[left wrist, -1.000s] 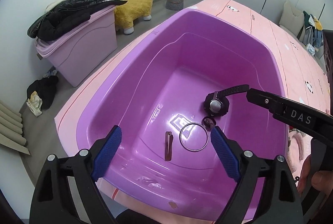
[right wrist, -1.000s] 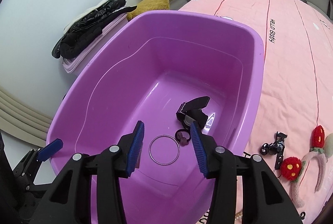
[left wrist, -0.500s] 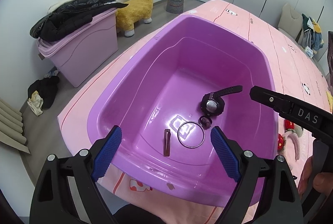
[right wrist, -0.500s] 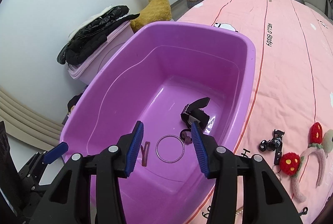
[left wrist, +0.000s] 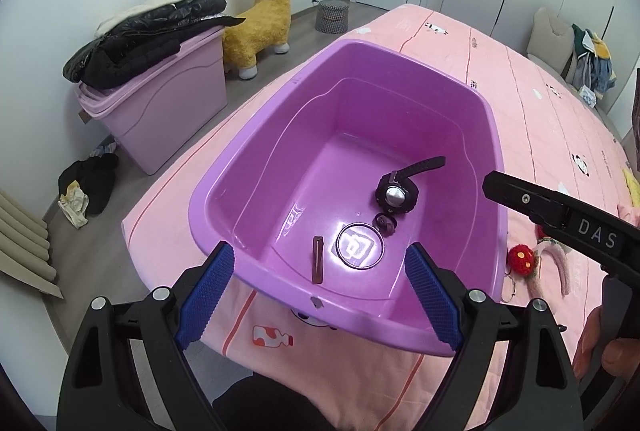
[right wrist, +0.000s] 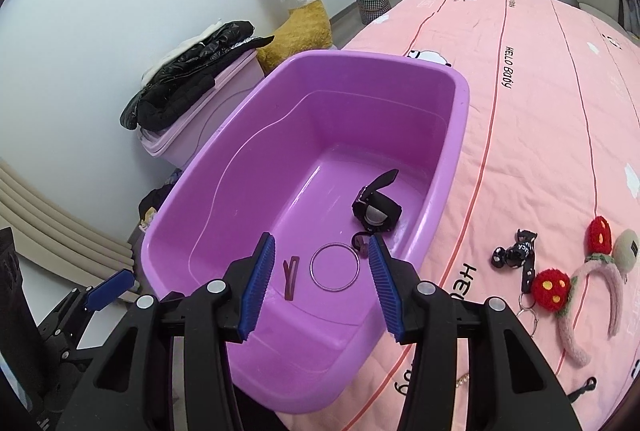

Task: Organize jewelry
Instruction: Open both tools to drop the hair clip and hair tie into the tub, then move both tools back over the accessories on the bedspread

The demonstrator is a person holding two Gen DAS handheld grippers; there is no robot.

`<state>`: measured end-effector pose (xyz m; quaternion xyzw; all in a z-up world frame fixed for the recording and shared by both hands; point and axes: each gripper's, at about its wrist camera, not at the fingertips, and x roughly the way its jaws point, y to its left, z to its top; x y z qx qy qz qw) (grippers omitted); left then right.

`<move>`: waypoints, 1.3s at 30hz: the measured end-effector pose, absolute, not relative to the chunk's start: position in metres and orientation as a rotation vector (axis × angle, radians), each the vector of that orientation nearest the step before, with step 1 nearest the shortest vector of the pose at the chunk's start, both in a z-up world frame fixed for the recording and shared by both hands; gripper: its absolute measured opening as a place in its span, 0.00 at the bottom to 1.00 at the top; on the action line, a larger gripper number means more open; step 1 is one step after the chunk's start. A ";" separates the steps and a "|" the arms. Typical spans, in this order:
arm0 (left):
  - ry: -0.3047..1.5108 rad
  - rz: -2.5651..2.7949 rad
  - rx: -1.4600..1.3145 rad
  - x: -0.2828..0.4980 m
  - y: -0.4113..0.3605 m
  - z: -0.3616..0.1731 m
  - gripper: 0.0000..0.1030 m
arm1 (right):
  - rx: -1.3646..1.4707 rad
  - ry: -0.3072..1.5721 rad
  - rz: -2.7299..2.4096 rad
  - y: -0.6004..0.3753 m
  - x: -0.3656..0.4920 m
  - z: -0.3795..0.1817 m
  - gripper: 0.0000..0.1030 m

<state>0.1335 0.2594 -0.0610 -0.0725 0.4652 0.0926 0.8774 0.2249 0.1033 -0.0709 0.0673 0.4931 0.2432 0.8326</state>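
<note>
A purple tub (left wrist: 496,159) sits on the pink bed. On its floor lie a black watch (left wrist: 396,193), a thin metal bangle (left wrist: 360,246), a small dark ring (left wrist: 386,222) and a brown hair clip (left wrist: 318,259). My left gripper (left wrist: 320,251) hovers open above the tub's near rim and holds nothing. My right gripper (right wrist: 322,243) is also open and empty above the near end of the tub (right wrist: 460,103), over the bangle (right wrist: 335,267) and clip (right wrist: 290,277). The watch (right wrist: 376,209) lies just beyond it.
On the bedspread right of the tub lie a black keychain (right wrist: 516,255) and a strawberry headband (right wrist: 576,295). A lilac bin (left wrist: 168,111) with a black jacket on top and a plush alpaca (left wrist: 264,11) stand on the floor to the left.
Both grippers have drawn back and up from the tub, which now looks smaller and shows its near rim. The pieces inside have not moved.
</note>
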 end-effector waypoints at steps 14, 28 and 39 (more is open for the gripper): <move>0.973 0.144 -0.123 0.098 0.220 -0.052 0.83 | 0.175 0.997 0.497 0.057 0.171 -0.056 0.49; 0.976 0.032 -0.049 0.073 0.159 -0.051 0.83 | 0.230 0.961 0.401 -0.017 0.120 -0.054 0.49; 0.981 -0.085 0.001 0.067 0.108 -0.053 0.83 | 0.305 0.955 0.274 -0.092 0.076 -0.066 0.49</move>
